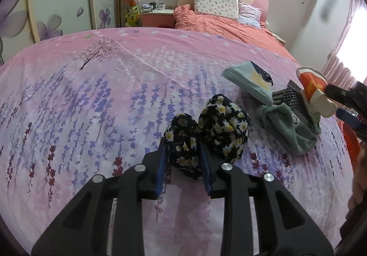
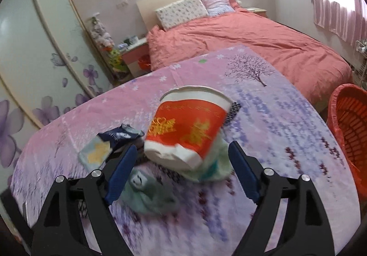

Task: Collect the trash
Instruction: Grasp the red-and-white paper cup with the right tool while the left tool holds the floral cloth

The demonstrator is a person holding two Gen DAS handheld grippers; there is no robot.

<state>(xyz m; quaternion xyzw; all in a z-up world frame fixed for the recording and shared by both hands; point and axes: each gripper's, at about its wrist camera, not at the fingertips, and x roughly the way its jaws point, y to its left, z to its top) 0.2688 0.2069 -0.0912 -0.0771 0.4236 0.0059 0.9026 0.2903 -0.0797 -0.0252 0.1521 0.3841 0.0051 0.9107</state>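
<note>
My left gripper (image 1: 183, 152) is shut on a black daisy-print cloth (image 1: 220, 127) that rests on the pink floral sheet. A red and white paper cup (image 2: 187, 132) lies tilted on a pile of cloth, between the wide-open fingers of my right gripper (image 2: 183, 159); it also shows in the left wrist view (image 1: 314, 93). A pale green snack wrapper (image 1: 250, 81) lies beside the pile; it shows in the right wrist view (image 2: 98, 152) too. A green sock (image 1: 289, 127) and a black patterned cloth (image 1: 293, 95) lie under the cup.
An orange basket (image 2: 351, 132) stands off the right edge of the sheet-covered surface (image 1: 91, 107). A bed with a salmon duvet (image 2: 240, 42) lies behind. A flowered wardrobe (image 1: 57, 4) is on the left and a nightstand (image 1: 158, 16) by the bed.
</note>
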